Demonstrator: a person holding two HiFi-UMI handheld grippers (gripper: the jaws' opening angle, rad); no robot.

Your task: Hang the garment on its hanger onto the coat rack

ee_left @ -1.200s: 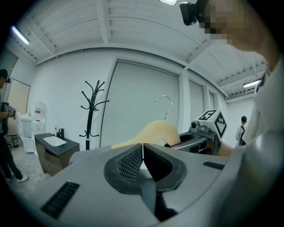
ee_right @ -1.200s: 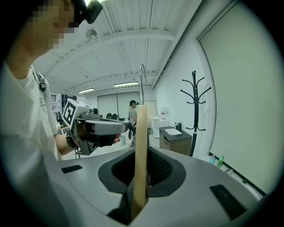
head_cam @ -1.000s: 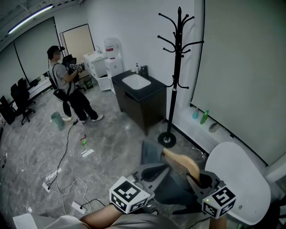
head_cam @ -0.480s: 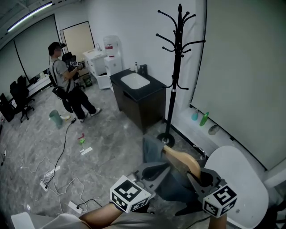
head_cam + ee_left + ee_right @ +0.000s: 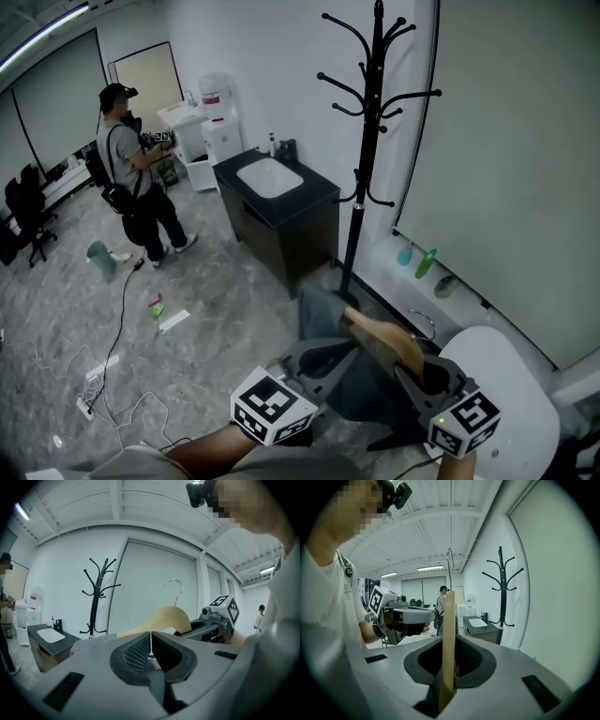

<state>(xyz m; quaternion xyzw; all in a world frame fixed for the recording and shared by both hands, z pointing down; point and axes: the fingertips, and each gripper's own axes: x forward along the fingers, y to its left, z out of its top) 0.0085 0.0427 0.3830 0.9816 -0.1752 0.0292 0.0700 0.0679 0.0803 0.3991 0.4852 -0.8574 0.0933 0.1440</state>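
Carrying looks like the step in hand, the first speaker offers: nothing hangs on the tall black metal coat rack [image 5: 366, 141] yet.

Agreed, the second replies. The right hand-held gripper [image 5: 422, 377] is clamped on the pale wooden hanger [image 5: 380, 342]; its own view shows the wood edge-on between the jaws. The grey cloth garment [image 5: 319, 319] is draped on that hanger, on the near side of the coat rack and well below its prongs.

And the left hand-held gripper [image 5: 322, 359]?

Its jaws are pressed together, with only a thin pale seam between them, just beside the garment on the side away from the coat rack. Whether they nip an edge of cloth cannot be made out.

So what does the next move call for?

Probably raising both grippers towards the coat rack and turning the hanger's thin metal hook [image 5: 176, 590] so that it drops over one curved prong. The left one would need to keep the cloth from slipping off.

What is hidden?

Most of the garment lies under the grippers, so its kind is unclear. The foot of the coat rack is hidden behind the garment in the head view, where the hook is hardly visible.
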